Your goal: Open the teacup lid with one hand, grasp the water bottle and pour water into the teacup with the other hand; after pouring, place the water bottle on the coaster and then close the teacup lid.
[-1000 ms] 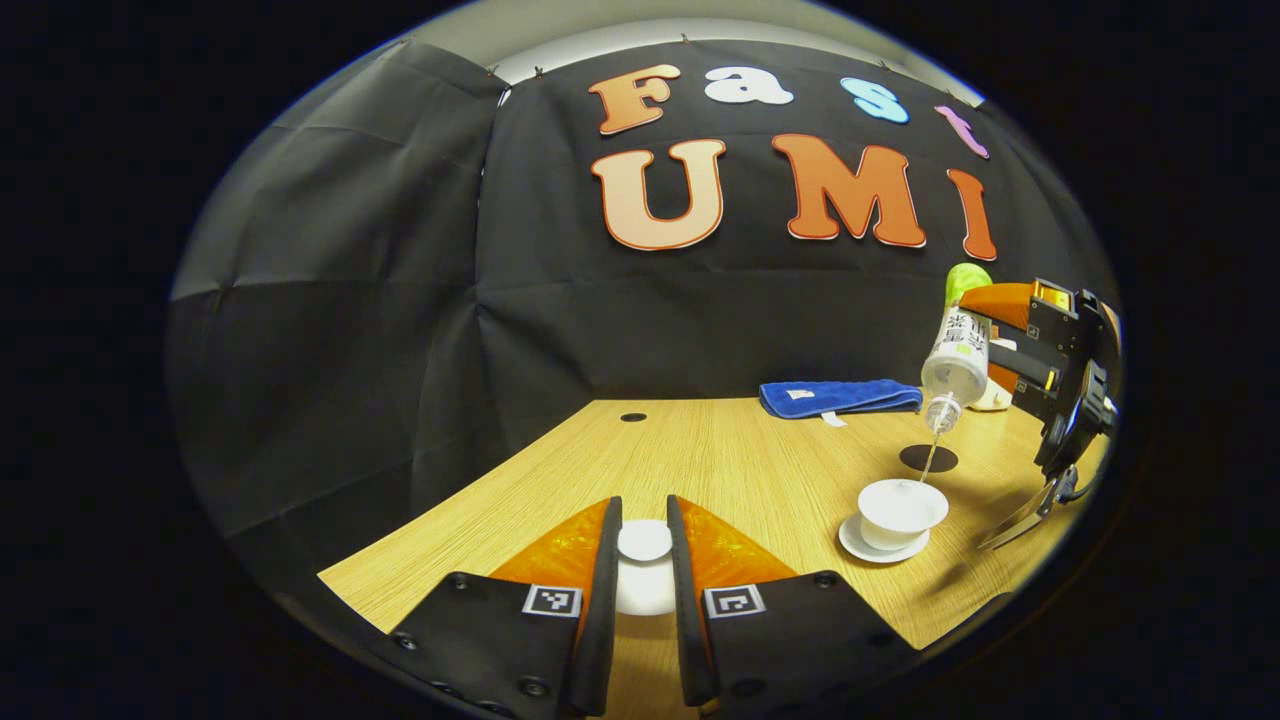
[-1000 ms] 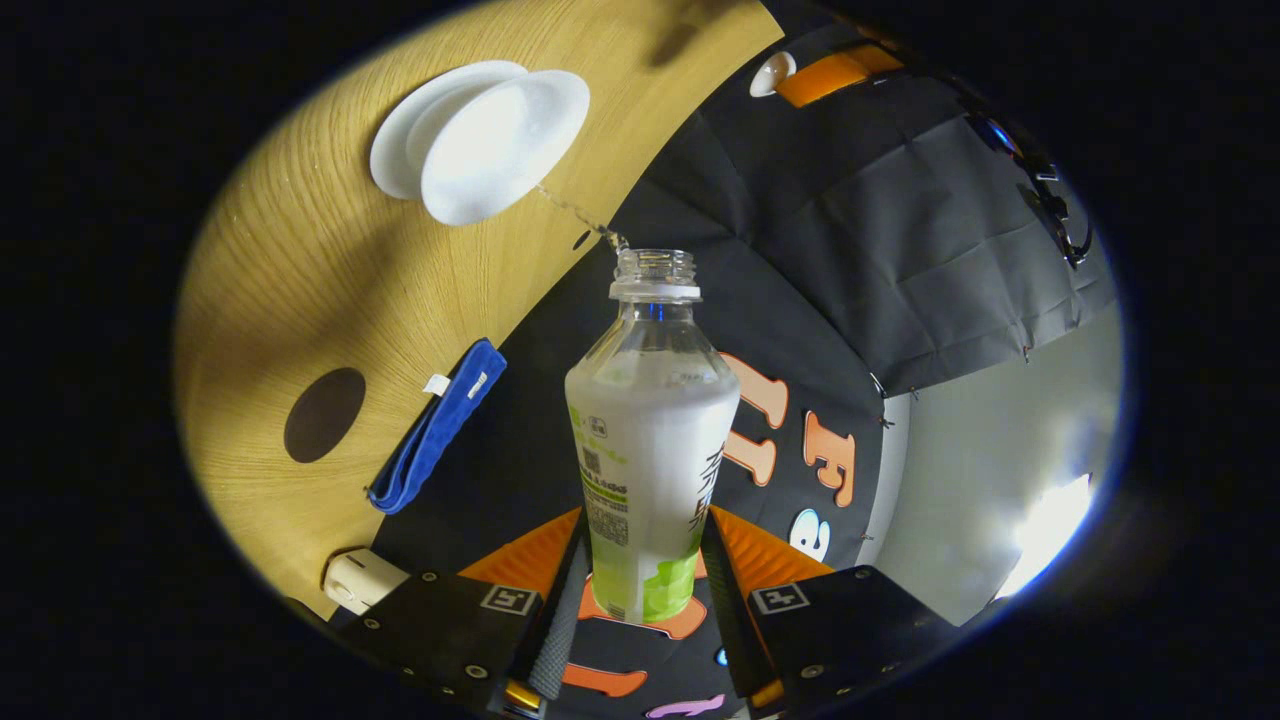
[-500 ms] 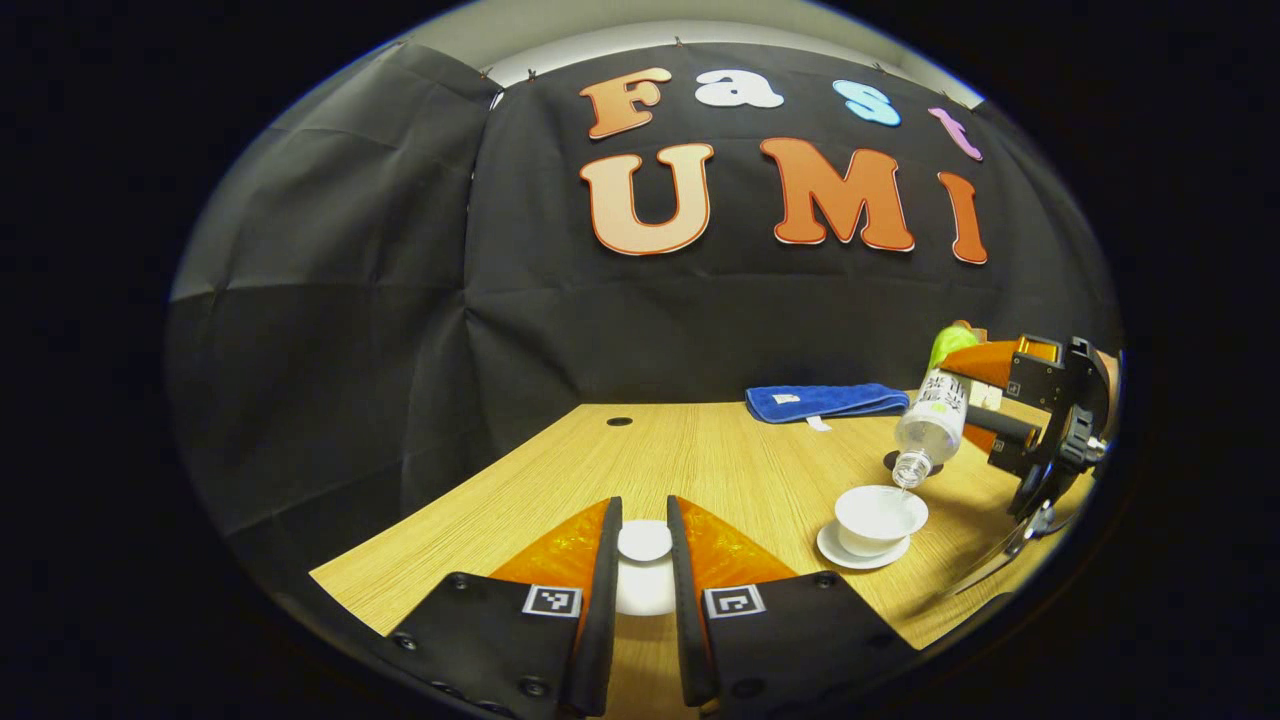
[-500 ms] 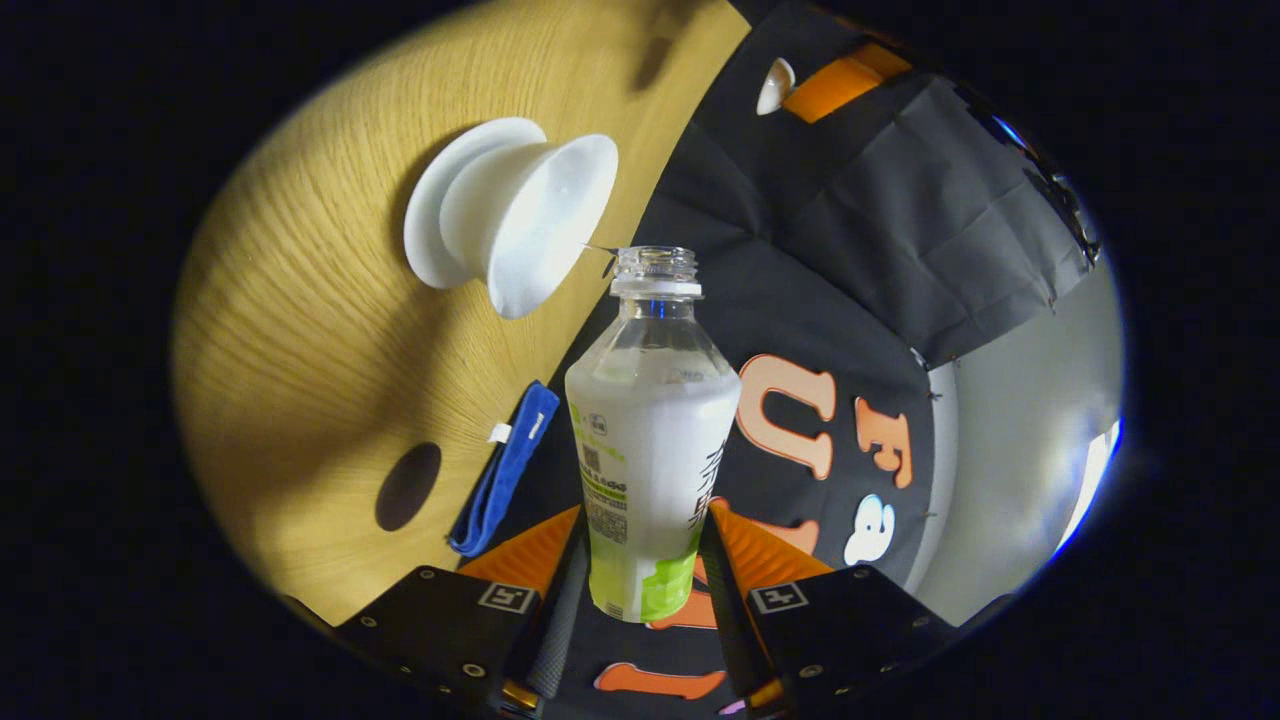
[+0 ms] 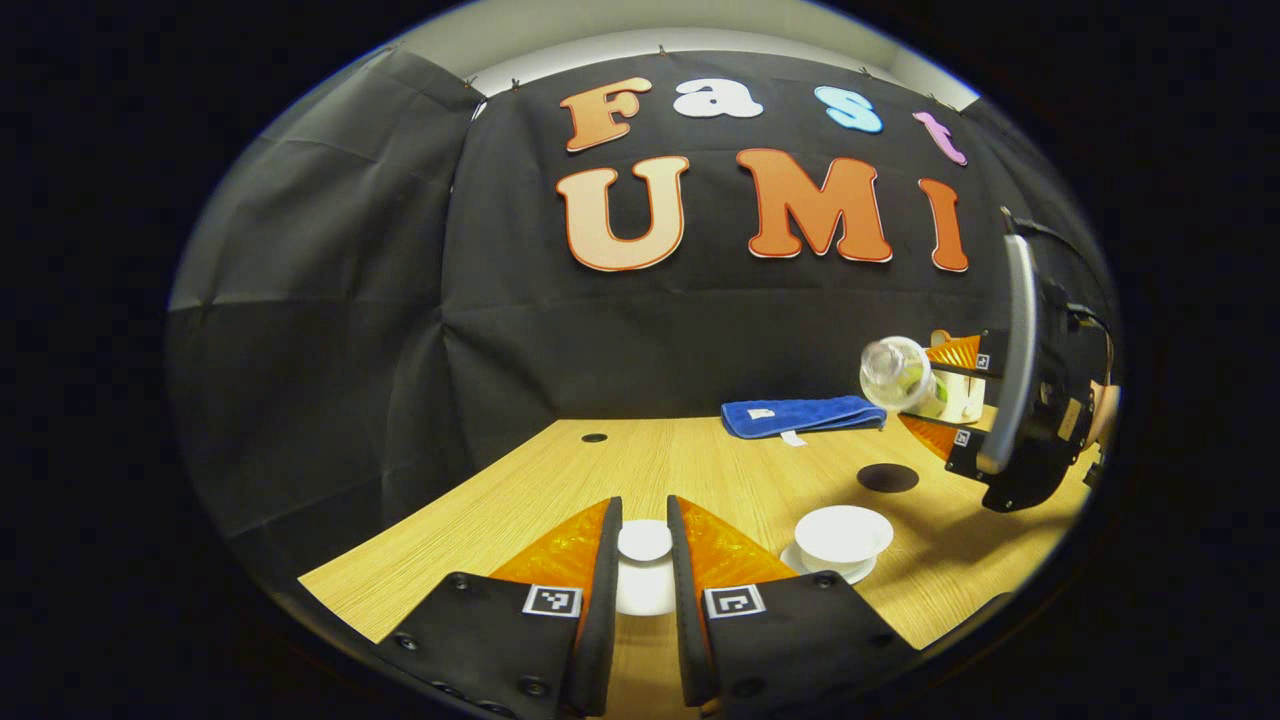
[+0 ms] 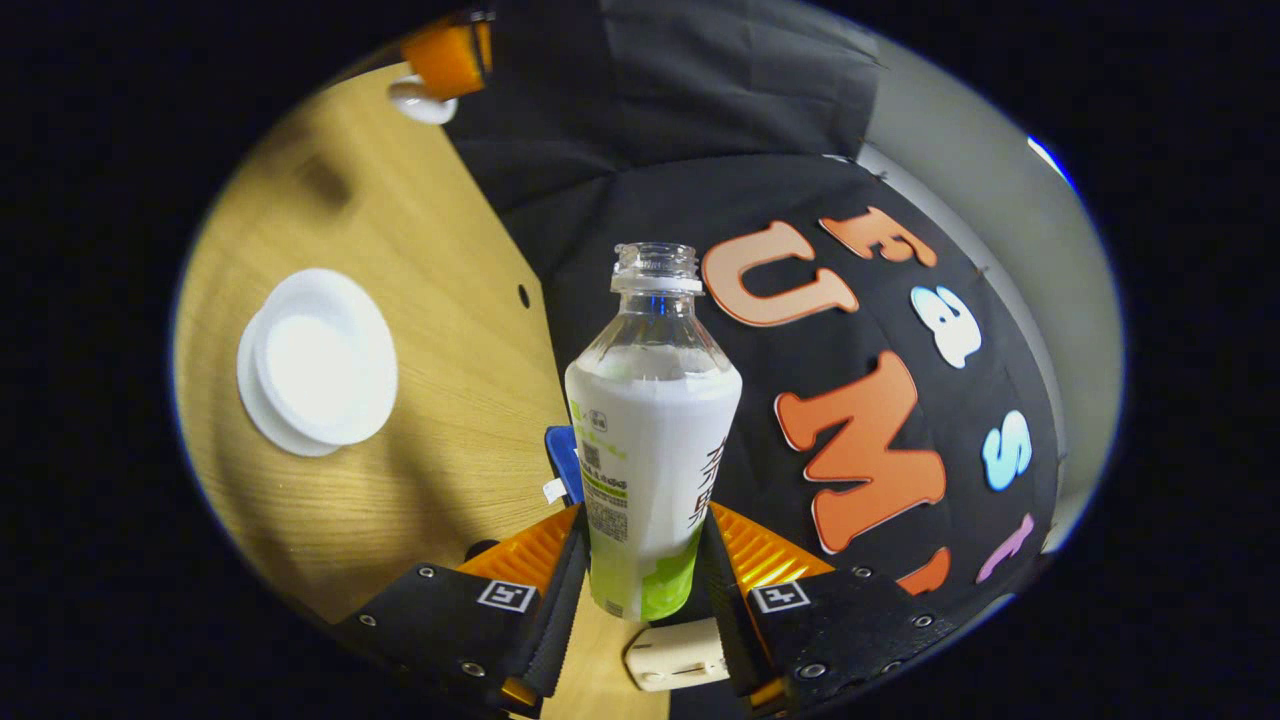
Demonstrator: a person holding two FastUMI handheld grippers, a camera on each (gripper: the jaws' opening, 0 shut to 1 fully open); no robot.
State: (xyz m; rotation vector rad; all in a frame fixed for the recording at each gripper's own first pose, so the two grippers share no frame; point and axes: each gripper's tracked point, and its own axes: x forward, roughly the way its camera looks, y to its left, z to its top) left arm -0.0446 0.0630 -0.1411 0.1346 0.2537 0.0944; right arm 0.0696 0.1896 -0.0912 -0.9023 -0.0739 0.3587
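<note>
Left gripper view shows my left fingers down low and close. They are pulled in tight and pinch the white teacup lid by its round knob, one finger on each side. I hold the lid up above the desk. A little farther, to the right, the white teacup sits open on its white saucer. Behind it a dark round coaster lies flat on the wood. Up above the coaster, my right fingers hold the water bottle in the air, with its open mouth aimed toward this camera. A folded blue cloth lies at the back of the desk, near the black wall.

Right gripper view shows my right fingers close at the bottom. They squeeze the lower part of the water bottle, one finger on each side. The bottle has no cap on its mouth. A small cream box peeks out low between my fingers. To the left, lower on the desk, the open teacup rests on its saucer. A bit of blue cloth pokes out from behind the bottle. Far away at the top, my left fingers show as an orange shape with the white lid beside them.
</note>
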